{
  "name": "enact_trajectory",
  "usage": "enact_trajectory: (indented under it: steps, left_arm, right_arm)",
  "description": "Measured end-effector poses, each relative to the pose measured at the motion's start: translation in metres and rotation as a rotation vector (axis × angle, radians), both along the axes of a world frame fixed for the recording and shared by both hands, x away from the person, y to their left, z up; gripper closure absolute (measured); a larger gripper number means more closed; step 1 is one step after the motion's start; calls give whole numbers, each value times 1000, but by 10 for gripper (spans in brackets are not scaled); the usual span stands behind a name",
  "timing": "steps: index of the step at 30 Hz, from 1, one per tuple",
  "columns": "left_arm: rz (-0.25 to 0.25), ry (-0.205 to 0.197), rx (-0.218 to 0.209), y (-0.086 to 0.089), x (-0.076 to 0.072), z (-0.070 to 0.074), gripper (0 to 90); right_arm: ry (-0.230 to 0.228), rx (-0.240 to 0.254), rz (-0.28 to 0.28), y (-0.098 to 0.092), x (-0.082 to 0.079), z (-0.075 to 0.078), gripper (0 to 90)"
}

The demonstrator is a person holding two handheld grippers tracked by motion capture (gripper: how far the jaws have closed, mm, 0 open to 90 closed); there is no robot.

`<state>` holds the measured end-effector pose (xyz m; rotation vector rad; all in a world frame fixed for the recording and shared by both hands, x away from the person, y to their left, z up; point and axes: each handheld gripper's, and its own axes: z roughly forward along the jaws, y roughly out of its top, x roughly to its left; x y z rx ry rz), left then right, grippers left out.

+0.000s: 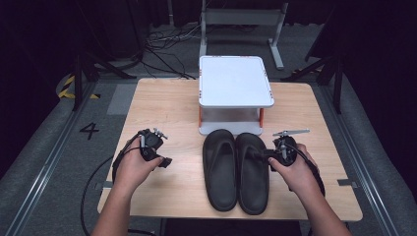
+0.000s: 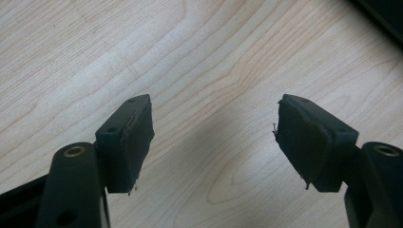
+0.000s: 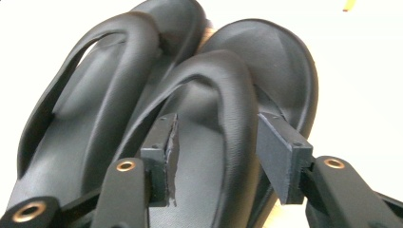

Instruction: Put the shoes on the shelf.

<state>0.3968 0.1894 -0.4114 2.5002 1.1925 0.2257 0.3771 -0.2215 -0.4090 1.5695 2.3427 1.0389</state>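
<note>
Two black flip-flops lie side by side, toes away from me, on the wooden table (image 1: 162, 103): the left one (image 1: 220, 169) (image 3: 81, 118) and the right one (image 1: 252, 177) (image 3: 280, 71). My right gripper (image 1: 260, 153) (image 3: 216, 142) reaches in from the right over the right flip-flop. Its jaws stand apart on either side of that flip-flop's strap (image 3: 228, 85), and the pads do not press on it. My left gripper (image 1: 164, 161) (image 2: 214, 137) hovers over bare wood to the left of the flip-flops, open and empty.
A white two-level stand (image 1: 235, 81) with orange posts sits at the table's far middle, just behind the flip-flops' toes. Cables trail from both grippers off the table's near edge. Dark floor with rails and tripod legs surrounds the table.
</note>
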Motion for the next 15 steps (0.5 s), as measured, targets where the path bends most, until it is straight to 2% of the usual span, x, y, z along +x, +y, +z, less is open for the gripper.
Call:
enact_trajectory:
  steps: [3, 8, 11, 15]
  left_arm:
    - [2, 4, -3, 1, 1, 0, 290]
    - [3, -2, -1, 0, 1, 1, 290]
    - [3, -6, 0, 1, 0, 1, 289]
    - [12, 1, -2, 3, -2, 1, 289]
  right_arm:
    - [7, -5, -12, 8, -8, 4, 506]
    - [33, -25, 14, 24, -19, 6, 468]
    - [30, -32, 30, 37, -23, 3, 405]
    - [48, -40, 49, 50, -24, -3, 389]
